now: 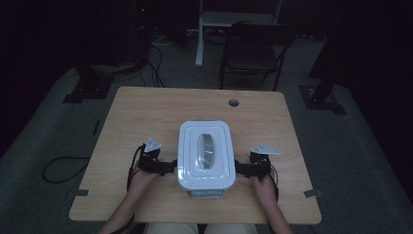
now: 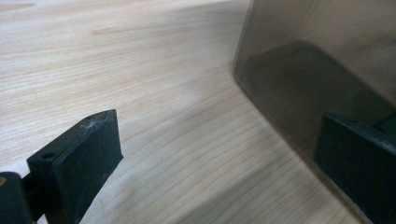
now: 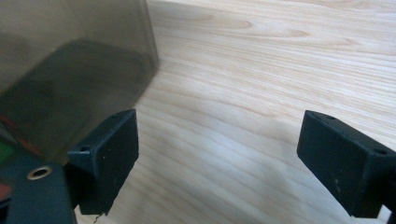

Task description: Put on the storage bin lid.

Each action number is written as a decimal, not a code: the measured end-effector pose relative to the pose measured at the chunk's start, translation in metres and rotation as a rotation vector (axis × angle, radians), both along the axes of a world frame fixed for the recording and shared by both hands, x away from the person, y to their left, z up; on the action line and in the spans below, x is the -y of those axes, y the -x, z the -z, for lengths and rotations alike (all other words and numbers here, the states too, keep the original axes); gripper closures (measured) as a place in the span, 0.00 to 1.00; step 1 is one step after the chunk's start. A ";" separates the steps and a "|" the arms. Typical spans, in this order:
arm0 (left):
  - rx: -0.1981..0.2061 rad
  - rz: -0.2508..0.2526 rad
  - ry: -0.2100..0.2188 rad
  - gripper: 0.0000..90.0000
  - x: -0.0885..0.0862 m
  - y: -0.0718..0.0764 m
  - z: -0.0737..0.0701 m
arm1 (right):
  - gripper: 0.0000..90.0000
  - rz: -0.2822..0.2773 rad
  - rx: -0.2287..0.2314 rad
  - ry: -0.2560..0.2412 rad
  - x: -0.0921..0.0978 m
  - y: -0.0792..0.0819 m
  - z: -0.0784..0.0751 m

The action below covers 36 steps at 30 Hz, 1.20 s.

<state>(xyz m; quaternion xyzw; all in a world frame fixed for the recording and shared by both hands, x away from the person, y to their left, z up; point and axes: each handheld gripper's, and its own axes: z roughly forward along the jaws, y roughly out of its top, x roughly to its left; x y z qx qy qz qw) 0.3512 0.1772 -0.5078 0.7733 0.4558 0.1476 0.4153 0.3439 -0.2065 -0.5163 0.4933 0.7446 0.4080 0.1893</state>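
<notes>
1. Centre of the high view: lidded storage box (image 1: 204, 156) sits on the wooden table (image 1: 146, 112), white lid on, grey handle recess in the middle.
2. Left gripper (image 1: 171, 167) is at the box's left edge, right gripper (image 1: 238, 168) at its right edge, 1 per side.
3. Left gripper view: jaws spread wide, nothing between them; tinted box wall (image 2: 317, 60) at upper right, 1 jaw just beside it. I can't tell if it touches.
4. Right gripper view: same, jaws apart and empty, box wall (image 3: 70, 56) at upper left.
5. My read: I'm bracketing the box, step is the approach for a 2-sided lift or lid release.
6. Next move calls for getting both under the lid rim evenly.
7. No readable brand, label or text.
</notes>
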 end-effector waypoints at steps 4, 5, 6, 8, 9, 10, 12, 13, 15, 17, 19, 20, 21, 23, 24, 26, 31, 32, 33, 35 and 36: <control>0.002 0.004 -0.001 0.02 -0.002 0.000 -0.001 | 0.14 0.002 -0.002 0.003 0.006 0.003 0.000; 0.013 0.001 -0.007 0.02 -0.005 0.001 -0.003 | 0.14 0.011 0.002 0.008 0.012 0.008 -0.001; 0.021 -0.003 -0.009 0.02 -0.006 0.002 -0.003 | 0.14 0.014 0.004 0.014 0.014 0.009 -0.002; 0.019 -0.002 -0.027 0.02 -0.010 0.003 -0.004 | 0.14 0.031 0.018 0.021 0.018 0.012 -0.002; 0.022 -0.006 -0.025 0.02 -0.012 0.003 -0.005 | 0.14 0.039 0.024 0.019 0.022 0.014 -0.003; 0.021 -0.011 -0.019 0.02 -0.014 0.003 -0.005 | 0.14 0.048 0.025 0.015 0.024 0.015 -0.003; 0.026 -0.024 -0.012 0.02 -0.020 0.003 -0.007 | 0.14 0.066 0.025 0.016 0.030 0.016 -0.003; 0.029 -0.028 -0.013 0.02 -0.022 0.003 -0.007 | 0.14 0.075 0.032 0.012 0.033 0.017 -0.003; 0.036 -0.036 -0.012 0.02 -0.028 0.003 -0.009 | 0.14 0.093 0.034 0.008 0.039 0.018 -0.004; 0.036 -0.046 -0.008 0.02 -0.034 0.004 -0.010 | 0.14 0.106 0.039 0.014 0.045 0.019 -0.005; 0.032 -0.057 -0.007 0.02 -0.040 0.004 -0.010 | 0.14 0.123 0.038 0.012 0.050 0.020 -0.006; 0.033 -0.061 -0.009 0.02 -0.043 0.004 -0.010 | 0.14 0.126 0.040 0.009 0.052 0.020 -0.006; 0.030 -0.068 -0.010 0.02 -0.046 0.005 -0.010 | 0.14 0.132 0.041 0.010 0.055 0.020 -0.007; 0.028 -0.078 -0.019 0.02 -0.053 0.005 -0.011 | 0.14 0.148 0.046 0.016 0.060 0.021 -0.008; 0.028 -0.089 -0.020 0.02 -0.056 0.006 -0.011 | 0.14 0.155 0.046 0.015 0.063 0.021 -0.009; 0.027 -0.102 -0.020 0.02 -0.062 0.006 -0.012 | 0.14 0.174 0.051 0.015 0.068 0.021 -0.010; 0.021 -0.136 -0.028 0.02 -0.076 0.009 -0.011 | 0.14 0.221 0.048 0.024 0.080 0.023 -0.010; 0.018 -0.136 -0.037 0.02 -0.078 0.009 -0.011 | 0.14 0.229 0.049 0.034 0.083 0.024 -0.010; 0.015 -0.140 -0.041 0.02 -0.080 0.009 -0.011 | 0.14 0.232 0.047 0.036 0.084 0.024 -0.010; 0.017 -0.151 -0.053 0.02 -0.086 0.010 -0.012 | 0.14 0.243 0.043 0.030 0.088 0.026 -0.010; 0.017 -0.159 -0.049 0.02 -0.089 0.011 -0.013 | 0.14 0.247 0.045 0.032 0.090 0.027 -0.009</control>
